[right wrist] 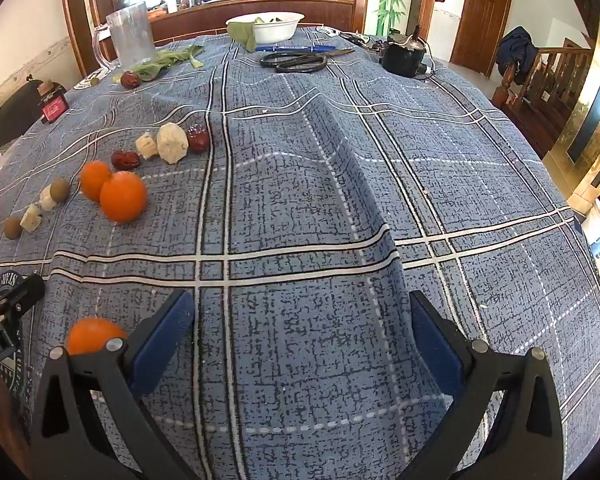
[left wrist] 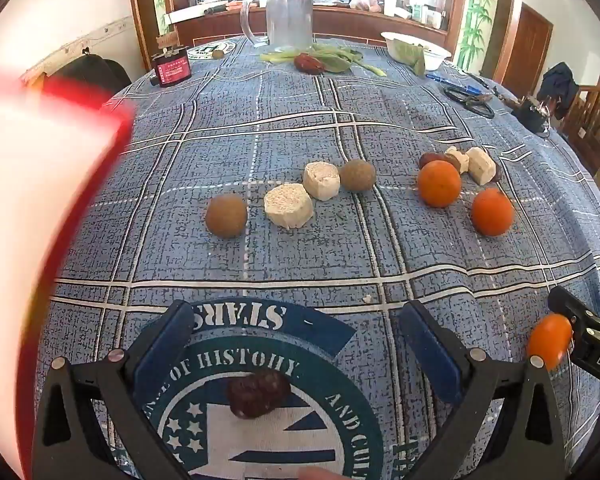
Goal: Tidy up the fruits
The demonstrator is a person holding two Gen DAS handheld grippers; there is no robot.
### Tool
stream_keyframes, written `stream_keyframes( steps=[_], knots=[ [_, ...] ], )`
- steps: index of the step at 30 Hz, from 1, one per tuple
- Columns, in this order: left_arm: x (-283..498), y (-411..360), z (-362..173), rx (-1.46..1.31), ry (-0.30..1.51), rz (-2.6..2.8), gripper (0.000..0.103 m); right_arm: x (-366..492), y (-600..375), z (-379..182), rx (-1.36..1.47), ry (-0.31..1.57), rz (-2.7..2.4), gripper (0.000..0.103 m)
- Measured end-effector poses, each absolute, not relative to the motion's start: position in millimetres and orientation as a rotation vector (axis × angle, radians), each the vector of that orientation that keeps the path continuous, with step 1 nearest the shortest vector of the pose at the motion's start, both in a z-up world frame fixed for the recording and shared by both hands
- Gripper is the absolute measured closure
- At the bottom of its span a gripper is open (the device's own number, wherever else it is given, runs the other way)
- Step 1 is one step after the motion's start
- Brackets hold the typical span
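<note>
Standing wide apart and empty, the jaws of the left hand-held gripper [left wrist: 296, 344] are seen over a red date [left wrist: 258, 394] lying on the printed emblem of the bench cloth [left wrist: 300, 248]. The right hand-held gripper [right wrist: 302, 334] is likewise spread wide, holding nothing, over bare cloth. A small orange [right wrist: 94, 336] is recorded just beside its left finger. Farther out, two oranges [left wrist: 439, 183], two brown round fruits [left wrist: 226, 216], pale cut chunks [left wrist: 289, 205] and more dates [right wrist: 125, 160] are listed mid-bench.

Far ahead of the tool stand a clear plastic jug [right wrist: 130, 34], a white bowl [right wrist: 266, 26], black scissors [right wrist: 294, 61] and a blue pen [right wrist: 296, 48] on the tabletop's blue plaid cloth [right wrist: 380, 184].
</note>
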State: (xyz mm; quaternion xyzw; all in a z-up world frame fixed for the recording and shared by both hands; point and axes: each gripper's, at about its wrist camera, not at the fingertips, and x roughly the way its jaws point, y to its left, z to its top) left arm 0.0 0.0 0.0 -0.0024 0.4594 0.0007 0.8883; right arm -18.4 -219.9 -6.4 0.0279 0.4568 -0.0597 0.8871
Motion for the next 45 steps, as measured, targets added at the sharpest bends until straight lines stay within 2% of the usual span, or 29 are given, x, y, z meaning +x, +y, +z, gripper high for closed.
stream_keyframes(
  steps=[35, 38, 45],
  knots=[
    [0, 0, 0, -0.007, 0.957, 0.01, 0.001, -19, -222, -7, 0.067, 0.948, -0.121, 0.0],
    [-7, -1, 5, -0.011, 0.984, 0.054, 0.003, -32, -231, 9, 0.113, 0.902, -0.119, 0.0],
    [-72, 2, 91, 0.077, 0.691, 0.105, 0.003, -105, -249, 80, 0.148, 0.632, -0.103, 0.0]
  ],
)
